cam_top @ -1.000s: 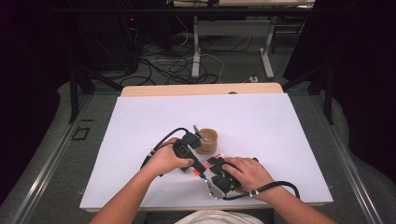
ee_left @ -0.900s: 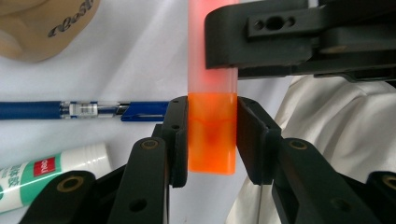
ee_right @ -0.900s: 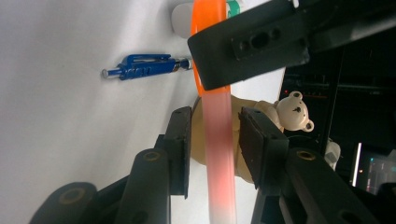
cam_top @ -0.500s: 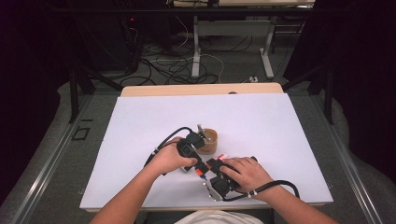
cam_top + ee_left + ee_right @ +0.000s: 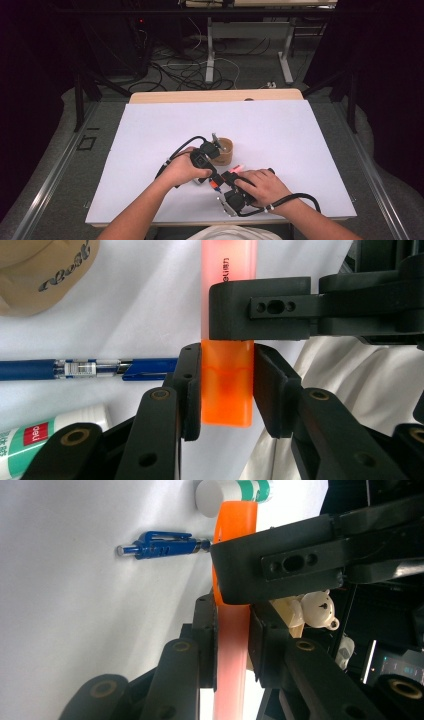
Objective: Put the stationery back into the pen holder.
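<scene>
A highlighter lies held between both grippers just above the white table point(image 5: 150, 135). My left gripper point(image 5: 226, 360) is shut on its orange cap point(image 5: 226, 405). My right gripper point(image 5: 231, 610) is shut on the pink barrel point(image 5: 230, 680); its jaws have just been closing, and the barrel is between them. Each gripper's jaw crosses the other's view just past the grip. In the high view the two hands meet near the table's front, with the left gripper point(image 5: 216, 180) and right gripper point(image 5: 231, 176) close together and the pink barrel point(image 5: 239, 167) poking out.
A tan cup point(image 5: 224, 149) stands just behind the hands. A blue pen point(image 5: 90, 369) and a white-and-green tube point(image 5: 35, 440) lie on the table beside the highlighter. A white cloth point(image 5: 350, 370) shows to the right in the left gripper view.
</scene>
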`<state>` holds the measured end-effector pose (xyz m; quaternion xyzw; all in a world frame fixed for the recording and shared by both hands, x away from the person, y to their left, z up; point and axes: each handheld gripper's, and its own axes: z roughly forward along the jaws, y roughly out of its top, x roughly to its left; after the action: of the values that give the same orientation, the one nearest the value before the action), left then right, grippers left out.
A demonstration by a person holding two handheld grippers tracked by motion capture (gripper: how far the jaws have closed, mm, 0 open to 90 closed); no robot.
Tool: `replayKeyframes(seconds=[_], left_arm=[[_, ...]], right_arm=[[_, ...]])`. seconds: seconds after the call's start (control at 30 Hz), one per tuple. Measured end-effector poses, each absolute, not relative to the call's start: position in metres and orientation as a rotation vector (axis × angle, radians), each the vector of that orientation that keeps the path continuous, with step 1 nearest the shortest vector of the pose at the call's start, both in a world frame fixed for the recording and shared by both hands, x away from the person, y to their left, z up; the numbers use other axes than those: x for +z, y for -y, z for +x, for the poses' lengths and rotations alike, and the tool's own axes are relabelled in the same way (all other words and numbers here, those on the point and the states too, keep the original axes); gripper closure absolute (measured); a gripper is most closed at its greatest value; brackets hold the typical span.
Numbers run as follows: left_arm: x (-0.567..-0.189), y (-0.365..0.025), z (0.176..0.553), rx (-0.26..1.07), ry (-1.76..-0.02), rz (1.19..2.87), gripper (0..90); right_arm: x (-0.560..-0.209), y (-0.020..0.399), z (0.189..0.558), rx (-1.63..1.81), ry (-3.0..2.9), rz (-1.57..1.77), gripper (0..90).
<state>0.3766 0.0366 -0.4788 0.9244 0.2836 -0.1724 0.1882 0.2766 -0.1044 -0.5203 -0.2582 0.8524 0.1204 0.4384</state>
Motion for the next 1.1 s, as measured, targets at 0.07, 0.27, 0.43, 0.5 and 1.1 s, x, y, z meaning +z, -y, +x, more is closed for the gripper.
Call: replayKeyframes(seconds=[0.07,0.27,0.43,0.5,1.1], left_arm=[[-0.479,-0.037,0.377,-0.482,-0.794,2.603,66.4],[-0.479,-0.038,0.376,-0.470,-0.785,2.587,66.2],[-0.479,-0.040,0.376,-0.478,-0.779,2.577,65.4],[-0.479,-0.041,0.376,-0.472,-0.779,2.568,63.5],[-0.469,-0.067,0.373,-0.324,-0.802,2.452,49.7]], right_arm=[[-0.521,0.104,0.277,0.304,-2.118,-0.640,76.4],[-0.519,0.105,0.278,0.306,-2.128,-0.621,76.5],[-0.519,0.105,0.278,0.318,-2.141,-0.606,76.6],[-0.518,0.106,0.279,0.319,-2.143,-0.600,76.7],[-0.517,0.117,0.292,0.335,-2.161,-0.517,76.7]])
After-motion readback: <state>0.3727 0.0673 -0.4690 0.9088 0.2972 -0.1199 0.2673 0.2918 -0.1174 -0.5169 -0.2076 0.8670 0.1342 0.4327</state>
